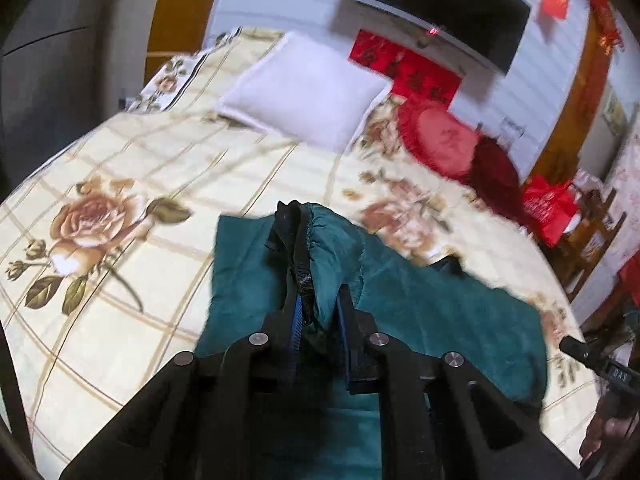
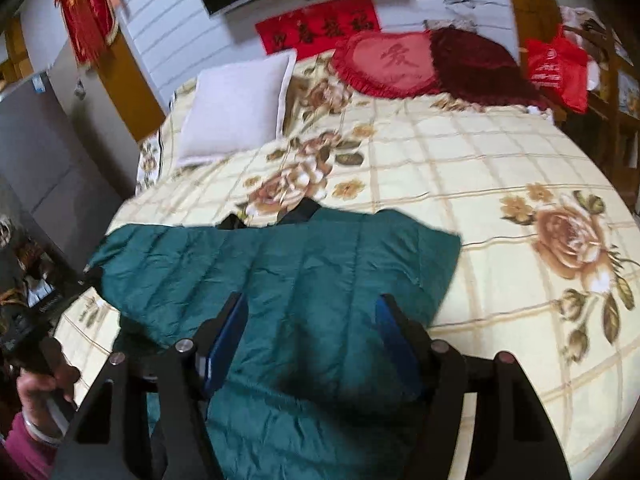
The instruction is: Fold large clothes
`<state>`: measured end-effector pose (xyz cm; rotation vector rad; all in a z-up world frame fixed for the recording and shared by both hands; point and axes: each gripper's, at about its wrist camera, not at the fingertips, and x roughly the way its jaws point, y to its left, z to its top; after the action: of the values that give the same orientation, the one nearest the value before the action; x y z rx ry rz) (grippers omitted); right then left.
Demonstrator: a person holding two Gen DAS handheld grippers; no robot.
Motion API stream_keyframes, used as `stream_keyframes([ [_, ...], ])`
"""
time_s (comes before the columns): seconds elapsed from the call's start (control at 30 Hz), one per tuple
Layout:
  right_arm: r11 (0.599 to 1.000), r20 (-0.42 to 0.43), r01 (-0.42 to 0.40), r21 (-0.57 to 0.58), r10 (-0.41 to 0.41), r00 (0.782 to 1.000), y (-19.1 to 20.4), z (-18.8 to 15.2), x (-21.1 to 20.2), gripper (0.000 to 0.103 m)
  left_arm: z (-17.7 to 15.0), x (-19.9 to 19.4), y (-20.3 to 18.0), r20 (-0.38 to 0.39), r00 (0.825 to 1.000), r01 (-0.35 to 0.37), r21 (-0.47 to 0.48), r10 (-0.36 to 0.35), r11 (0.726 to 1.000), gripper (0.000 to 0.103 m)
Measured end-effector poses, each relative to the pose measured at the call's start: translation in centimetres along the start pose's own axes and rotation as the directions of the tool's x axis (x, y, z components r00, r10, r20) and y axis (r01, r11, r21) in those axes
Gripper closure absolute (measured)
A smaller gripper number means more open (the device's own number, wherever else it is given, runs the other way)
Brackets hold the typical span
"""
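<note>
A dark teal quilted jacket (image 2: 304, 264) lies spread on the floral bedspread (image 2: 460, 160); it also shows in the left wrist view (image 1: 440, 308). My left gripper (image 1: 318, 304) is shut on a bunched fold of the jacket by its black zipper edge (image 1: 298, 248), lifted off the bed. My right gripper (image 2: 312, 312) is open, its blue-padded fingers (image 2: 396, 332) spread over the jacket's near part without pinching it. The jacket's lower part is hidden under both grippers.
A white pillow (image 1: 304, 88) lies at the head of the bed, beside a red heart cushion (image 2: 384, 62) and a dark red cushion (image 2: 480, 66). A red bag (image 2: 556, 72) sits at the far right by wooden furniture. The other hand's gripper (image 1: 600, 368) shows at the right edge.
</note>
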<state>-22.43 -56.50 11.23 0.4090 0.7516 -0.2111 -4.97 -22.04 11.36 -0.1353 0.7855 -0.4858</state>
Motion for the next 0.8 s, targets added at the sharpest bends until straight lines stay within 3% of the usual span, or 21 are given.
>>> stream_keyframes([
  [0.1, 0.999, -0.068, 0.023, -0.038, -0.026, 0.997, 1.2, -0.6, 4.0, 0.037, -1.6, 1.7, 1.1, -0.047, 0.998, -0.03, 0.003, 0.03, 1.0, 0.073],
  [0.2, 0.987, -0.116, 0.093, -0.131, -0.109, 0.987, 2.3, -1.9, 7.6, 0.036, -3.3, 2.4, 1.9, -0.078, 0.996, -0.036, 0.003, 0.036, 0.999, 0.072],
  [0.33, 0.972, -0.108, 0.131, -0.196, -0.155, 0.982, 3.0, -2.3, 8.9, 0.036, -3.2, 2.3, 1.6, -0.105, 0.993, -0.052, 0.011, 0.053, 0.999, 0.064],
  [0.43, 0.982, -0.109, 0.107, -0.155, -0.124, 0.986, 2.9, -1.4, 7.0, 0.037, -2.2, 0.9, 1.5, -0.091, 0.994, -0.056, -0.004, 0.056, 0.998, 0.058],
  [0.5, 0.992, -0.047, 0.062, -0.11, -0.067, 0.997, 2.8, -0.7, 4.7, 0.037, -1.4, -0.1, 1.3, -0.039, 0.997, -0.065, -0.004, 0.065, 0.998, 0.056],
  [0.57, 0.992, -0.018, 0.061, -0.112, -0.064, 0.998, 3.4, -0.1, 3.8, 0.037, -0.7, -0.7, 0.7, 0.011, 0.997, -0.079, 0.01, 0.079, 0.997, 0.05],
  [0.73, 0.984, -0.031, 0.052, -0.17, -0.058, 0.998, 6.6, 1.2, 6.1, 0.037, 0.5, 1.8, -1.0, 0.0, 0.995, -0.101, 0.054, 0.101, 0.993, 0.049],
  [0.8, 0.979, -0.037, 0.06, -0.196, -0.068, 0.997, 7.9, 1.4, 7.9, 0.037, 0.6, 4.1, -1.2, -0.029, 0.988, -0.15, 0.079, 0.152, 0.986, 0.049],
])
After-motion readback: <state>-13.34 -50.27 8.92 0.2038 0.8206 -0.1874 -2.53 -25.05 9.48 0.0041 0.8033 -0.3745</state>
